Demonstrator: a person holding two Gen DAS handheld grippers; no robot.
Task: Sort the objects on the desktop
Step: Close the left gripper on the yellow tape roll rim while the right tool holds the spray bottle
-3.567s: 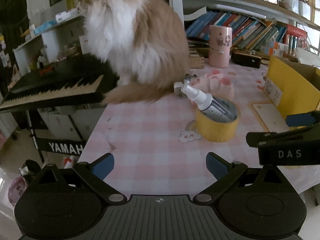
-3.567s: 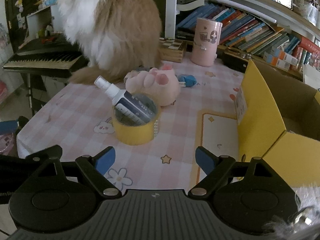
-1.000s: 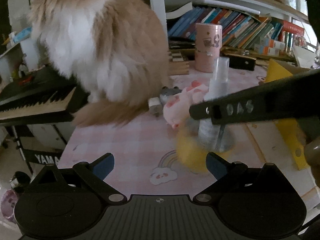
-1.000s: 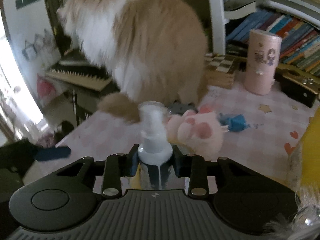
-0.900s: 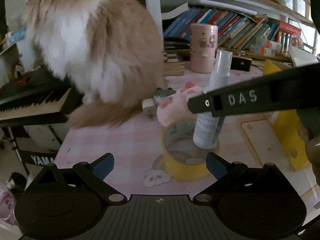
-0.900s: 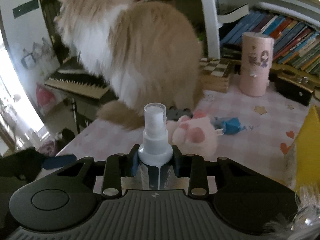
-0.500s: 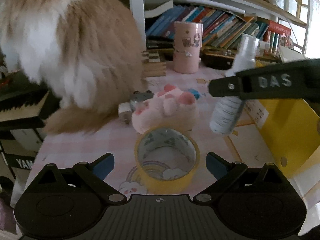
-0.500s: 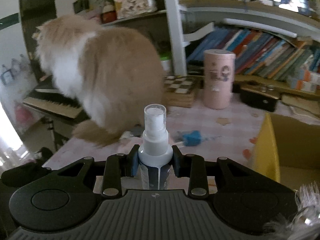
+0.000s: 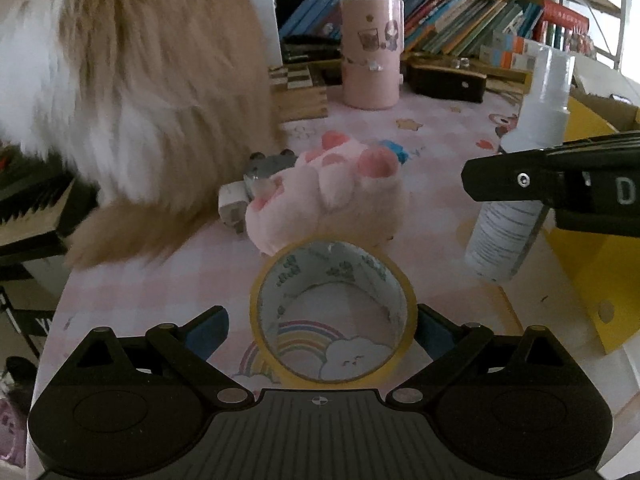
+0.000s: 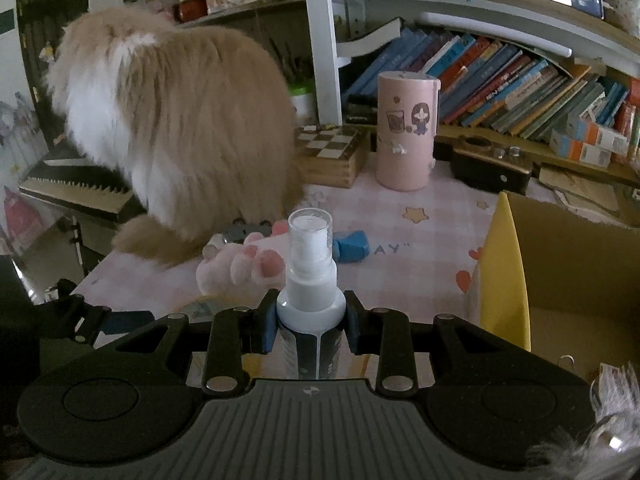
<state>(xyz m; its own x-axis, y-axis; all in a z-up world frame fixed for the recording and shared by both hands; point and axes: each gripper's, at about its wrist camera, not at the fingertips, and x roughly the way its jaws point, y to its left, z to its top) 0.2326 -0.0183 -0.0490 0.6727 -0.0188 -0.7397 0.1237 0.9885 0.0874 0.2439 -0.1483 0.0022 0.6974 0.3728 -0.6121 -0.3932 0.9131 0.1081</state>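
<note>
My right gripper (image 10: 310, 322) is shut on a white spray bottle (image 10: 310, 268) and holds it upright in the air left of the open yellow cardboard box (image 10: 560, 280). The bottle also shows in the left wrist view (image 9: 520, 184), clamped by the right gripper's black fingers (image 9: 552, 188). My left gripper (image 9: 322, 326) is open, its blue pads either side of a yellow tape roll (image 9: 332, 308) lying flat on the pink checked table (image 9: 160, 292). A pink plush paw (image 9: 332, 196) lies just behind the roll.
A fluffy cream cat (image 9: 132, 92) sits at the table's back left. A grey toy and white plug (image 9: 252, 184), a blue object (image 10: 352, 246), a pink cylinder (image 10: 406, 132), a chess box (image 10: 330, 152) and a bookshelf stand behind. A keyboard (image 10: 76, 188) is off the left edge.
My right gripper has carried the spray bottle rightward, closer to the yellow box. My left gripper has moved forward until its pads flank the tape roll.
</note>
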